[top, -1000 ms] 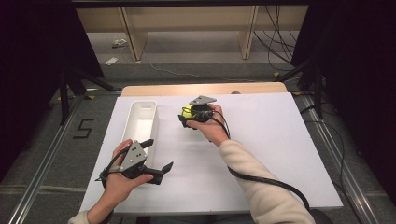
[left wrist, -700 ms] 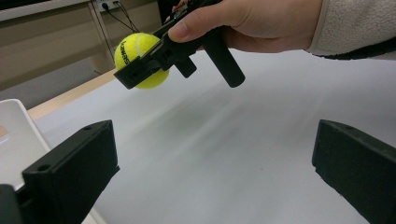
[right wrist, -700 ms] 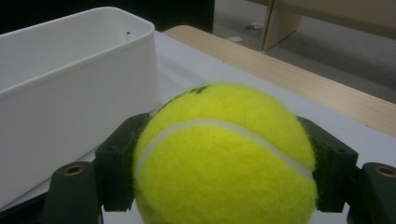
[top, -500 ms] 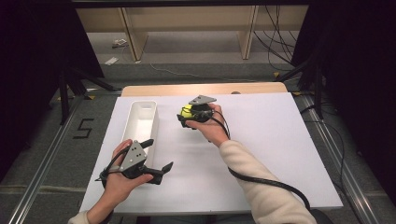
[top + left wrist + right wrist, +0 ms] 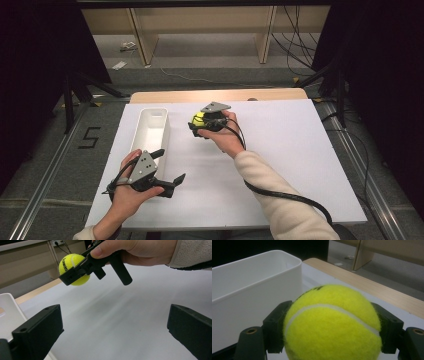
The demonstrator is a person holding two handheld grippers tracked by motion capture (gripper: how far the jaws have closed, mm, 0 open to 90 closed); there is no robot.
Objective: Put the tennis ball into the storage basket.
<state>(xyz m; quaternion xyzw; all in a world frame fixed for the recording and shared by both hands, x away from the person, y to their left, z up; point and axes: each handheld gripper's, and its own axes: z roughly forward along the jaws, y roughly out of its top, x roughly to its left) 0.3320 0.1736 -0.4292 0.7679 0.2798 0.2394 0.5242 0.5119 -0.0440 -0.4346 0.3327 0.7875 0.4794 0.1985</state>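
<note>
The table (image 5: 300,165) is covered by a white top, with a strip of light wood exposed along its far edge. On its left part a long white bin (image 5: 150,131) is laid lengthwise, running away from the person; its inside is seen to be bare in the high view. In the right gripper view the bin's wall (image 5: 249,290) is seen just to the left of the ball and near it, without contact.

The right gripper (image 5: 200,123) is held near the middle of the table, a little to the right of the bin's far end, and is pointed toward the bin. A grey three-cornered plate is carried on top of it, and a black cable is trailed from it back along the cream sleeve. Its jaws are pressed against a yellow ball (image 5: 332,325), one jaw on each side. In the left gripper view the ball (image 5: 73,268) is seen raised clear of the table, pinched by the right gripper (image 5: 75,273).

The left gripper (image 5: 169,172) is held over the near left part of the table, just beside the near end of the bin. Its jaws are spread wide apart, and nothing is held between them; the white table is seen through the gap in the left gripper view.
</note>
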